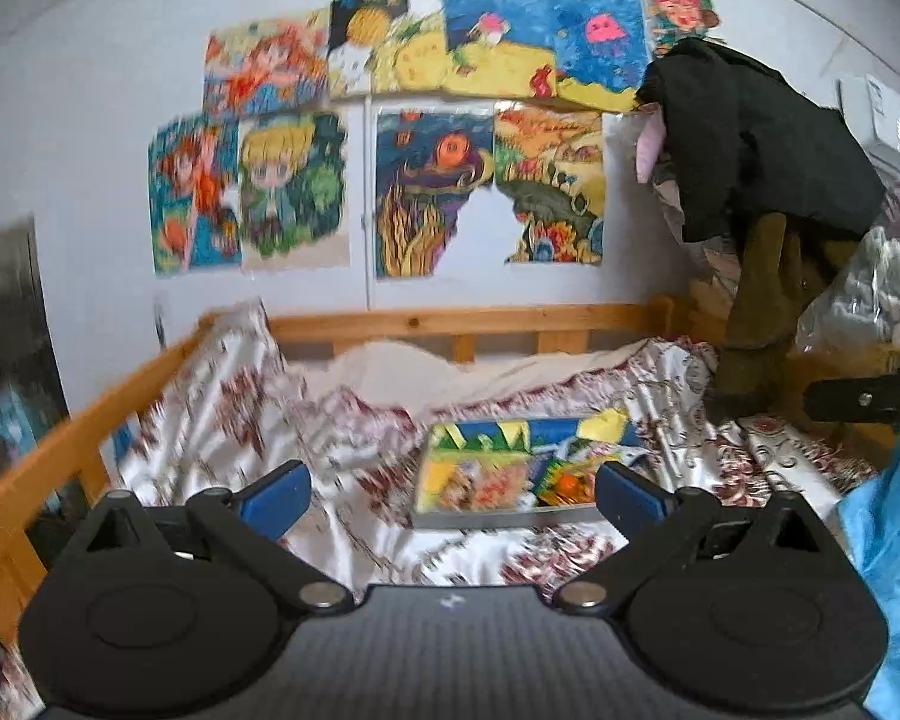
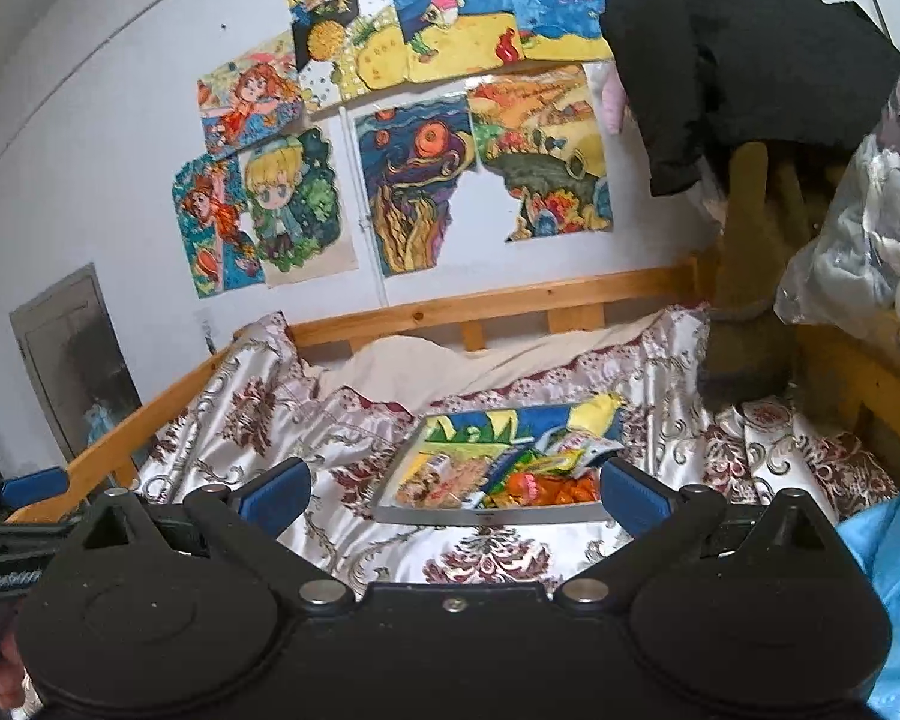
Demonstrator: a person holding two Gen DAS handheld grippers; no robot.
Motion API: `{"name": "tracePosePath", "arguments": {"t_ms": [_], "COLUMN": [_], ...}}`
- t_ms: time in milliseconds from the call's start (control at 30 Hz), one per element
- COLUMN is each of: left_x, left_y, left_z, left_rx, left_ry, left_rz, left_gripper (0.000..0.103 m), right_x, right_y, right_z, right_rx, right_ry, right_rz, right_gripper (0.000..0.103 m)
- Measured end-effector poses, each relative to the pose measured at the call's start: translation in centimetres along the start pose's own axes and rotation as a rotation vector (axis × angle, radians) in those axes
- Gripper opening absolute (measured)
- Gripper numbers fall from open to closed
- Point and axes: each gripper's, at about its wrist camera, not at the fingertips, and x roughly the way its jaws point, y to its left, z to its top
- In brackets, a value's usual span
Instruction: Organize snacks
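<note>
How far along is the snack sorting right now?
Done: nothing clearly; the snacks lie jumbled at the right end of the tray on the bed. In hand: nothing; the left gripper and right gripper are both open and empty, short of the tray. Left: seemingly all the picking and arranging.

The left gripper (image 1: 453,495) is held level with its blue-padded jaws spread wide and nothing between them. The right gripper (image 2: 453,492) is likewise held wide apart and empty. Part of a hand (image 2: 3,681) is seen at the near left.
</note>
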Motion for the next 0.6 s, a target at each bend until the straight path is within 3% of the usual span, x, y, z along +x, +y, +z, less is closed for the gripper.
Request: {"name": "tracePosePath", "arguments": {"t_ms": [233,433,600], "left_x": [3.2,6.8,9.6], "left_y": [4.1,6.3,6.5], "left_z": [-1.2,-2.2,-3.2], "left_rx": [-0.212,-0.222,-0.207], "left_ry": [0.076,0.029,-0.029], "left_rz": [0.023,-0.007,-0.030], "left_gripper": [0.103,0.103,0.103], "right_x": [3.1,6.1,8.4], "right_y": [1.6,3.3,4.4], "right_z": [0.8,2.4,5.4], "right_rx": [-0.017,-0.066,-0.119], "right_ry": [0.023,-0.034,-0.055], "right_rz": [0.018,0.067,0.029], "right_gripper": [0.102,0.102,0.102]}}
